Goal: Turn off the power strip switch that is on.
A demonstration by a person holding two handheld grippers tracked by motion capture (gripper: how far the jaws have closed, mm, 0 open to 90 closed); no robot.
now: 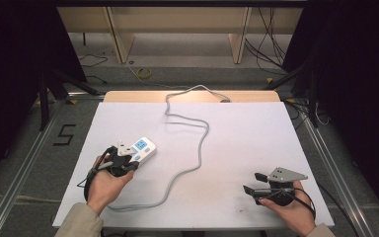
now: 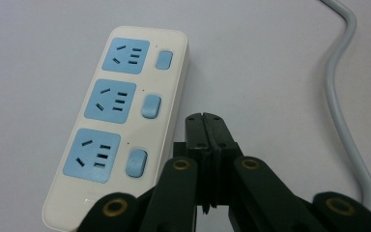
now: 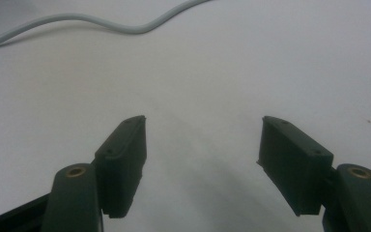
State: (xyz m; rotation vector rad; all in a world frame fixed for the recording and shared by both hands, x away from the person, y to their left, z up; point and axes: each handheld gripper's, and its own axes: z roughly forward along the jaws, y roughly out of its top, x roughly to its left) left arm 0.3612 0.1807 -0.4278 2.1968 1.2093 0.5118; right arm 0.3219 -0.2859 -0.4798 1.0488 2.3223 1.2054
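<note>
A white power strip (image 2: 125, 121) with three blue sockets and three blue switches lies on the white table; in the high view the power strip (image 1: 143, 148) is at the left. Its grey cable (image 1: 197, 143) snakes across the middle to the far edge. My left gripper (image 2: 206, 118) is shut with nothing between its jaws, its tips just right of the strip's side. In the high view the left gripper (image 1: 128, 160) sits at the strip's near end. My right gripper (image 3: 203, 145) stands open over bare table, held at the near right (image 1: 254, 182).
The white sheet (image 1: 256, 128) covers the table, with a wooden strip (image 1: 128, 96) showing at its far edge. The cable (image 3: 101, 21) runs beyond the right gripper and curves past the left gripper (image 2: 343, 111). Dark stands and floor cables surround the table.
</note>
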